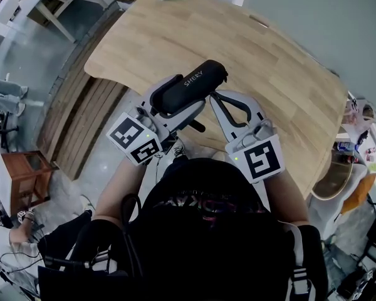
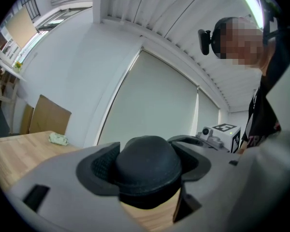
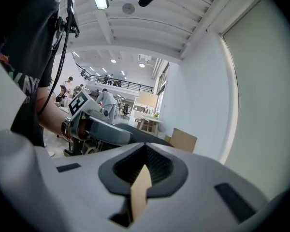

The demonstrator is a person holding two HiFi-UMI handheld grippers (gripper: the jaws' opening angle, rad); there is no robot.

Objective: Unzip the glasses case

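Wooden table (image 1: 269,74) lay below. The black glasses case (image 1: 194,83) was held up over its near edge, its near end clamped in the left gripper (image 1: 175,100). The case's long axis ran in line with those jaws, near-left to far-right, with the rounded far end pointing away. The right gripper (image 1: 218,96) had its jaws pressed together on nothing, tips just beside the case's right flank — likely the hand for the zipper; pull not made out.
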